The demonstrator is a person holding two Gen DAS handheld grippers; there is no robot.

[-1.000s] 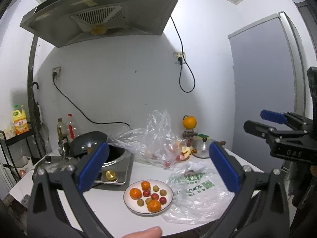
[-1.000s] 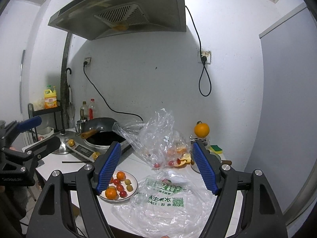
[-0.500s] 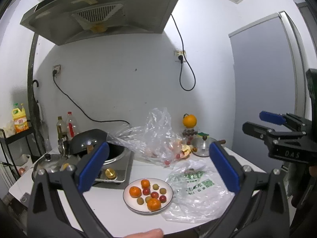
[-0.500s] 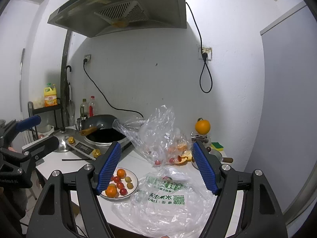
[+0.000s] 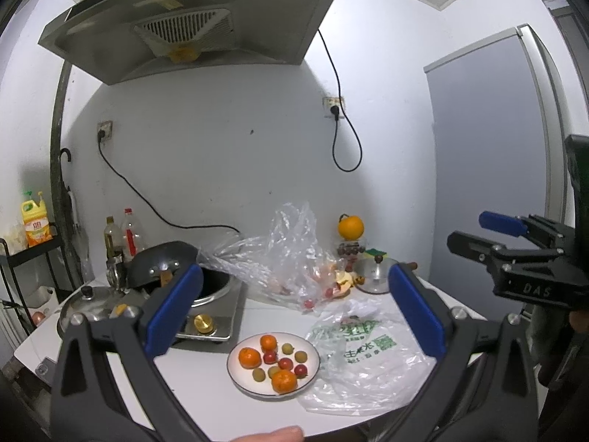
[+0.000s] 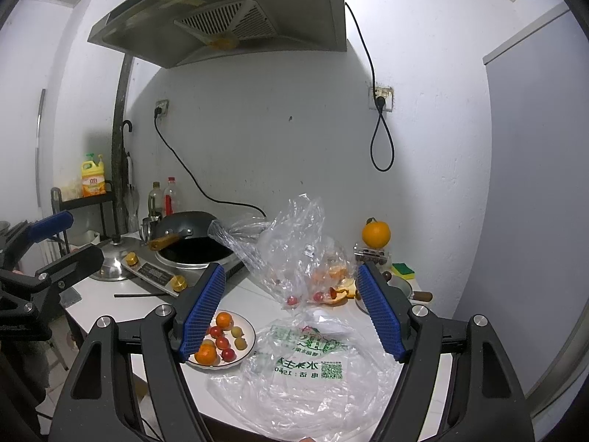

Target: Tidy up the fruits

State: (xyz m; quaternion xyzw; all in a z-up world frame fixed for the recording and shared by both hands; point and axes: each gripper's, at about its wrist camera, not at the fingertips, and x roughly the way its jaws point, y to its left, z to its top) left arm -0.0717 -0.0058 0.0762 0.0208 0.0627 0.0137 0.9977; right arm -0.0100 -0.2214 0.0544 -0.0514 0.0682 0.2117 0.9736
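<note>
**Fruit plate near the front edge, jaws released**

Round white plate of small orange, red and green fruits resting near the front edge of the white surface, touching a flat clear plastic bag with green print (a crumpled clear bag behind). Left gripper and right gripper both hovering with jaws released, grasping nothing.
</note>
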